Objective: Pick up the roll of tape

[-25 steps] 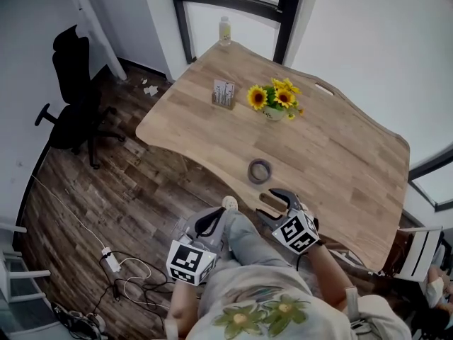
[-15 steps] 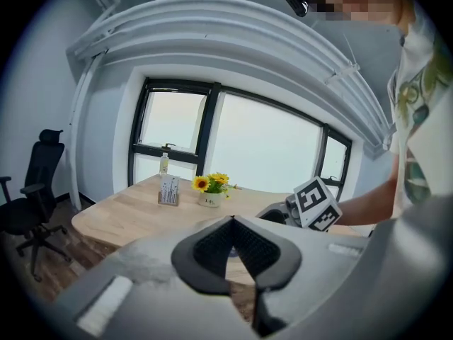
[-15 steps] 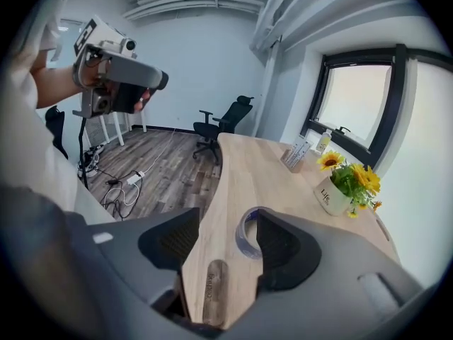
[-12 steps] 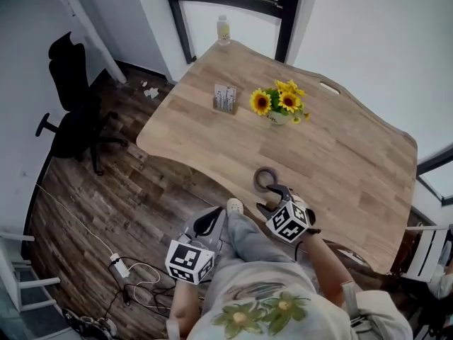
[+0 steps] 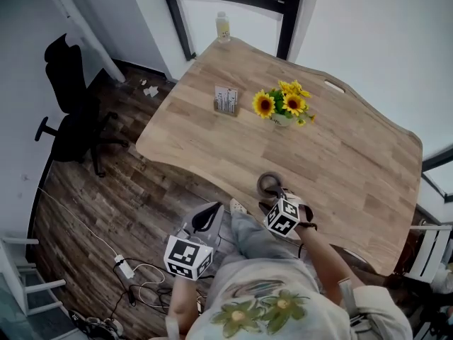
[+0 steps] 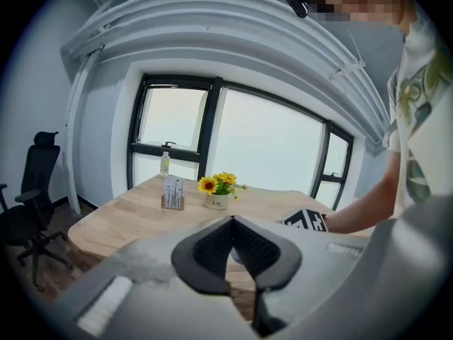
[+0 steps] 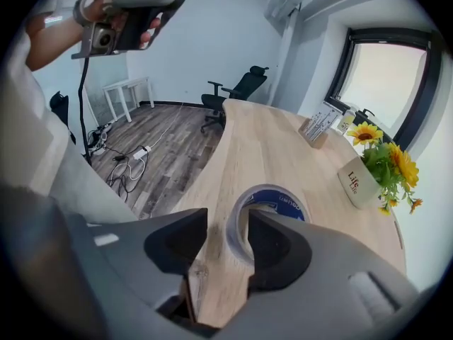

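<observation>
The roll of tape [image 5: 269, 184] lies flat near the front edge of the wooden table [image 5: 333, 147]. In the right gripper view the tape roll [image 7: 279, 198] shows a blue inner label. My right gripper [image 5: 274, 198] points steeply down over its near wall. One jaw of the right gripper [image 7: 228, 222] stands inside the hole, the other outside. The jaws are closing, and bare wood still shows between the outer pad and the wall. My left gripper [image 5: 211, 212] hangs off the table by the person's knee. The left gripper [image 6: 232, 222] has its tips together and holds nothing.
A pot of sunflowers [image 5: 283, 106] and a small card holder [image 5: 226, 99] stand mid-table, a bottle [image 5: 223, 27] on the sill behind. A black office chair [image 5: 71, 98] and cables [image 5: 127, 271] are on the floor at left.
My right gripper has come forward and down from the table's edge onto the tape roll, its jaws narrowing around the near wall. The left gripper has barely shifted in the head view.
</observation>
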